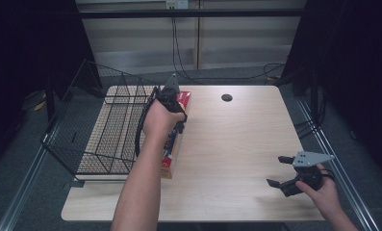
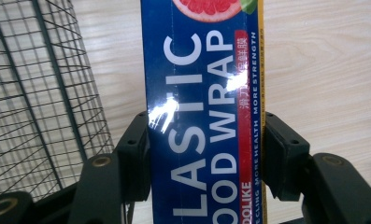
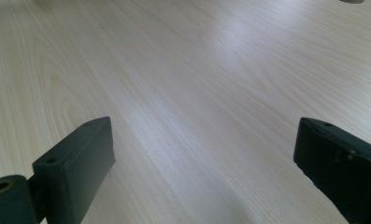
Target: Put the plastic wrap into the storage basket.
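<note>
- Right gripper [image 1: 281,172], lower right of the high view: jaws spread wide, nothing between them, just above bare wooden table [image 1: 236,144]. The right gripper view agrees: two black pads far apart over plain wood grain. Idle; best kept parked out of the way.
- Left forearm [image 1: 138,187] comes up from bottom centre of the high view to the left gripper [image 1: 171,108] at centre-left.
- Left gripper's jaws are clamped across the width of a long blue plastic food wrap box [image 2: 204,93]; in the left gripper view both pads press its two long edges, with the box running up the middle of the frame.
- In the high view the box [image 1: 168,163] lies lengthwise left of centre; near end low by the table's front left, red far end [image 1: 184,98] showing past the gripper. Can't tell whether the near end is touching the wood.
- Black wire basket [image 1: 102,130] sits just left of the box, at the left of the frame and the left of the left gripper view [image 2: 38,93].
- Step in hand, as I judge it: lift the box and carry it into the basket.
- To do it well: keep the squeeze firm, since a glossy carton may slip or swing; a long box gripped off-centre will droop, so lift level.
- Clear the basket's near rim before moving left, line the box up with the basket's long side, lower it, then release.
- Far back: dark round hole [image 1: 226,97] in the tabletop, cables along the wall.
</note>
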`<state>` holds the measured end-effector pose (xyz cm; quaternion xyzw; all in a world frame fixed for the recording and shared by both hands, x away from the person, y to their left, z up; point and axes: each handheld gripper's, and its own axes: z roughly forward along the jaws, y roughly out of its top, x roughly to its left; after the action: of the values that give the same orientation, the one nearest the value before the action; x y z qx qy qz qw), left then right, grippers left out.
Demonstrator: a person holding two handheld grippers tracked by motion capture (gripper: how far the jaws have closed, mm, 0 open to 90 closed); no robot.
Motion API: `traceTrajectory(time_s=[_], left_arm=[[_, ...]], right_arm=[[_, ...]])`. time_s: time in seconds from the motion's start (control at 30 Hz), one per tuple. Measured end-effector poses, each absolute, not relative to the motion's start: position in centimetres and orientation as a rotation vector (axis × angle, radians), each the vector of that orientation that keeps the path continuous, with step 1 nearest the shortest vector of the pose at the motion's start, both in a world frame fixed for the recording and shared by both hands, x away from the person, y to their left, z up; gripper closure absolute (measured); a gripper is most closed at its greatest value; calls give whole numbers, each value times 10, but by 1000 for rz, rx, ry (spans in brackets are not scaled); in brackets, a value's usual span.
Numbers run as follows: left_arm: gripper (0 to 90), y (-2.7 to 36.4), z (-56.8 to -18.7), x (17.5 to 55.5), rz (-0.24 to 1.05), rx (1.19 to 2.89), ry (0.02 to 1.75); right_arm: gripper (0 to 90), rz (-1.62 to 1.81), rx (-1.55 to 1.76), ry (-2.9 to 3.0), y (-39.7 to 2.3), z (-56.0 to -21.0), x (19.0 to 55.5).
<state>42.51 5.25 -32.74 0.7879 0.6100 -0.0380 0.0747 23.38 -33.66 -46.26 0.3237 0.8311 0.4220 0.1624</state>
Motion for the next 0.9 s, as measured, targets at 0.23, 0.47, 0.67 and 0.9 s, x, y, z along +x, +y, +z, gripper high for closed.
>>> traceTrajectory(time_s=[0.23, 0.47, 0.67, 0.9], left_arm=[[443, 60, -314, 425, -95, 2336, 1841], [443, 67, -303, 424, -90, 2307, 1870], [443, 73, -295, 424, -89, 2304, 1874], [443, 78, -286, 424, -80, 2294, 1888]], right_arm=[[47, 1200, 934, 2365, -337, -462, 233], [47, 1202, 927, 2373, -336, -462, 234], [47, 1200, 925, 2370, -336, -462, 234], [47, 1204, 926, 2375, -336, -463, 234]])
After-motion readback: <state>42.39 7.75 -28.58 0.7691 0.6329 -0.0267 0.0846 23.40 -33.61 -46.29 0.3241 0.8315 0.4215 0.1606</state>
